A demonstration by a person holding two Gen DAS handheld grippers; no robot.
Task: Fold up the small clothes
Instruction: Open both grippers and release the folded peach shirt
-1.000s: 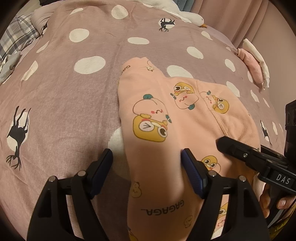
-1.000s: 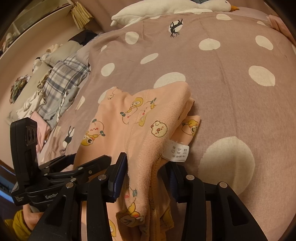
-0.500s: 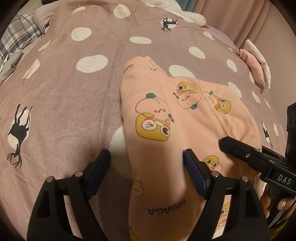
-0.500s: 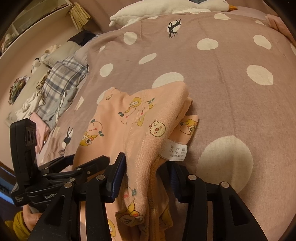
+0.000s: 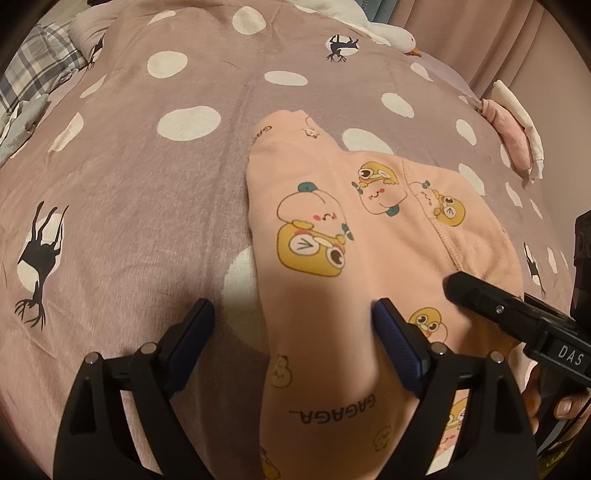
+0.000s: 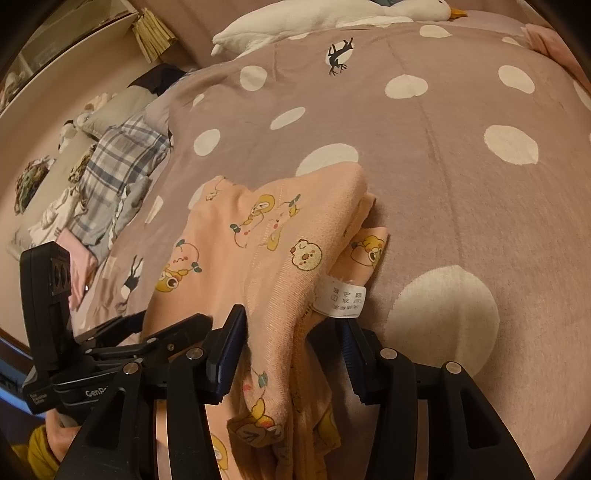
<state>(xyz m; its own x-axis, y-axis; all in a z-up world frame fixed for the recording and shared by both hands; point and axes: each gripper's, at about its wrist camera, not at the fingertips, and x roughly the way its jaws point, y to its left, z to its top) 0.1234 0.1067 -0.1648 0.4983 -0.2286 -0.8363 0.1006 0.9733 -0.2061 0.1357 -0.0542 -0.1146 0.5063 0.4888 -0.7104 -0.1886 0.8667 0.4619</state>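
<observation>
Garment (image 6: 266,258) hem runs hidden beneath right gripper (image 6: 291,354).

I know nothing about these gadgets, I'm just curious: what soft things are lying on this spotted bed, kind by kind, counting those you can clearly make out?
Peach cartoon-print garment: 1
White plush goose: 1
Blue-grey plaid cloth: 1
Pink-and-white folded bundle: 1
Total: 4

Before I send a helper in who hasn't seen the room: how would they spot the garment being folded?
Look at the mauve polka-dot blanket covering the bed. On it lies a peach garment printed with yellow cartoon characters, "GAGAGA" lettering, and a white care label, unlike the plaid clothes nearby.
</observation>
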